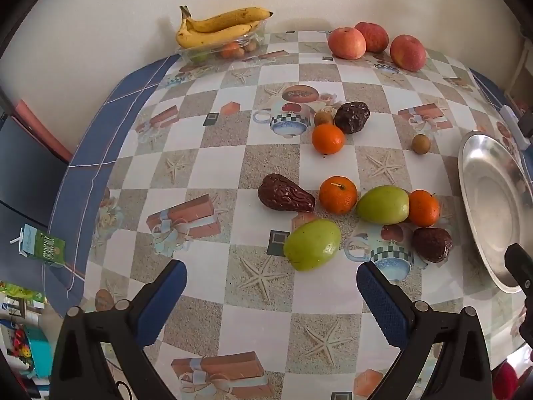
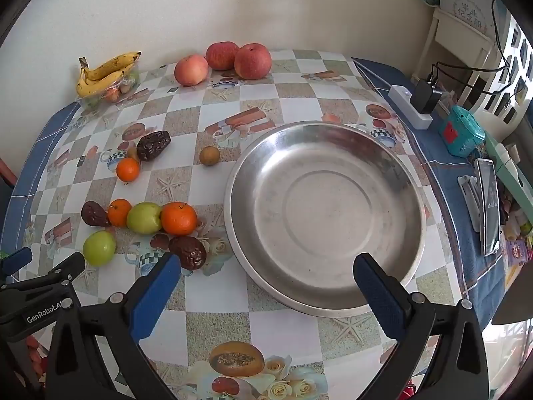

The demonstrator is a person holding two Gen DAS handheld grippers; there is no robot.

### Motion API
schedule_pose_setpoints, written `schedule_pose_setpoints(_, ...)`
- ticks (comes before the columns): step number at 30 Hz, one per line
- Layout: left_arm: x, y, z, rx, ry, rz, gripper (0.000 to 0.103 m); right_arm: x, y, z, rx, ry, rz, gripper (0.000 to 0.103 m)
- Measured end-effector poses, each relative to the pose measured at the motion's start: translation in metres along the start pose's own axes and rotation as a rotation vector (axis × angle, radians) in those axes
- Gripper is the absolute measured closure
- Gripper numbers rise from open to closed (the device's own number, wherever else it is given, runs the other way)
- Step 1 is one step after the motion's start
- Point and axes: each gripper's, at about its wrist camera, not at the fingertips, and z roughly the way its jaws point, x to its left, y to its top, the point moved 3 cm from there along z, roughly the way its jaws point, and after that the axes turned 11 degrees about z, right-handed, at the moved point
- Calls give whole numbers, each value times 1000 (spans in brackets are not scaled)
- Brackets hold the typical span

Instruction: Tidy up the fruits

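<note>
Status: nothing collected. My left gripper (image 1: 271, 286) hangs over the surface (image 1: 206, 153) with fingers spread and nothing between them; my right gripper (image 2: 266, 283) is likewise spread and empty, poised at the near rim of the dish (image 2: 324, 310).

The dish holds nothing. The small fruit lies loose to its left: a green fruit (image 1: 312, 244) nearest my left fingers, a second green one (image 1: 382, 204) touching an orange (image 1: 423, 208), another orange (image 1: 338, 194) beside a date (image 1: 285, 197), and a second date (image 1: 432, 244) just beside the dish. Further back sit a third orange (image 1: 327, 138), a third date (image 1: 351, 116) and two small brown fruits. Apples (image 1: 346, 42) and bananas (image 1: 220, 26) stand at the far edge.

Judgement: the first pick is still to come. The nearest green fruit is the obvious candidate. It is round and smooth, so I should straddle its widest part squarely, close gently, and carry it right to the dish.
</note>
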Motion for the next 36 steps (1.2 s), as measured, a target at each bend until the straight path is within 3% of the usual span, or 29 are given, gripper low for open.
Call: schedule_pose_setpoints(36,4,-1,5,21,-38,-63,0,2,-3,5,15,0,-5,0)
